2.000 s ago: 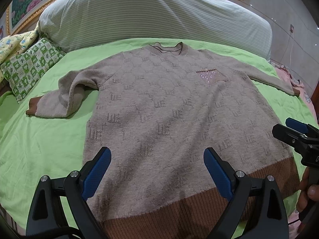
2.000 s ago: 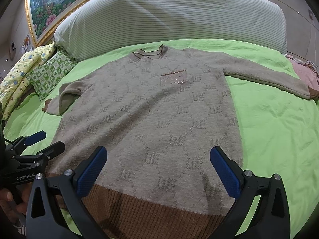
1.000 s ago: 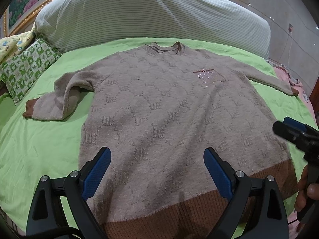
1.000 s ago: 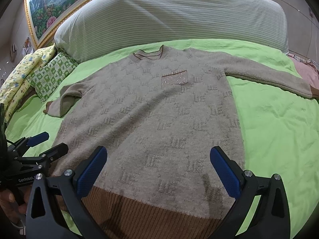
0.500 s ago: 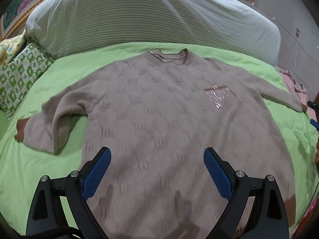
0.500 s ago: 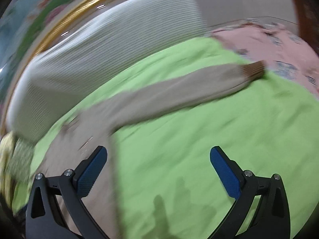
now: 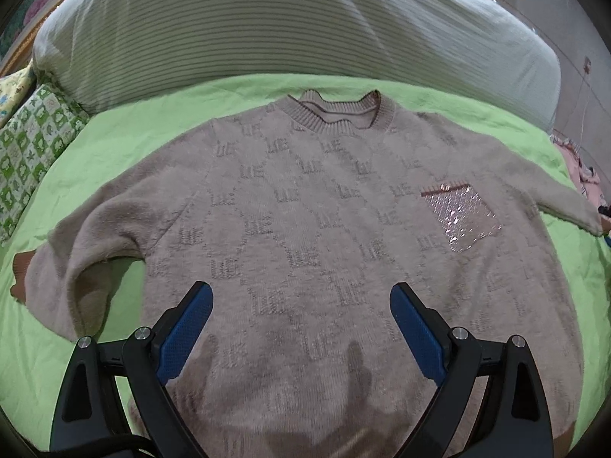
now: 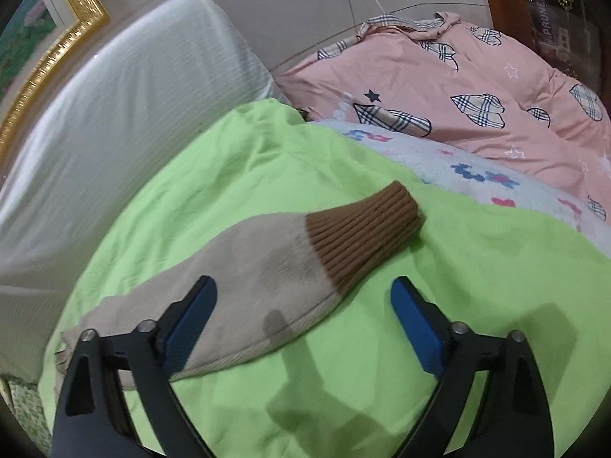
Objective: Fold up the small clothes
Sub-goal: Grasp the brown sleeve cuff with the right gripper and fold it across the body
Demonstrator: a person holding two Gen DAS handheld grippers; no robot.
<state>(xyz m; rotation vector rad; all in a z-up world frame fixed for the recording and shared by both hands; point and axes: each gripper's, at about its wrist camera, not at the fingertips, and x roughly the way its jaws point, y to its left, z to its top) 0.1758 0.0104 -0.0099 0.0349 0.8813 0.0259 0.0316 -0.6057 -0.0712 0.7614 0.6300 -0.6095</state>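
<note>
bed (image 7: 114,141): green sheet, carries everything.
sweater (image 7: 324,229): flat, face up, sleeves out, ready to fold.
sleeve (image 8: 267,267): stretched sideways, cuff outward.
left tongs (image 7: 301,328): wide open, empty, over the body.
right tongs (image 8: 303,324): wide open, around sleeve; contact unclear.

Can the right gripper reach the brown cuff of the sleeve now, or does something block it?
Probably yes. The right gripper is open above the sleeve; nothing covers the brown cuff ahead.

The left gripper (image 7: 298,328) and right gripper (image 8: 303,324) have black arms, blue finger pads (image 7: 185,330), and shiny silver screws (image 8: 457,327).
</note>
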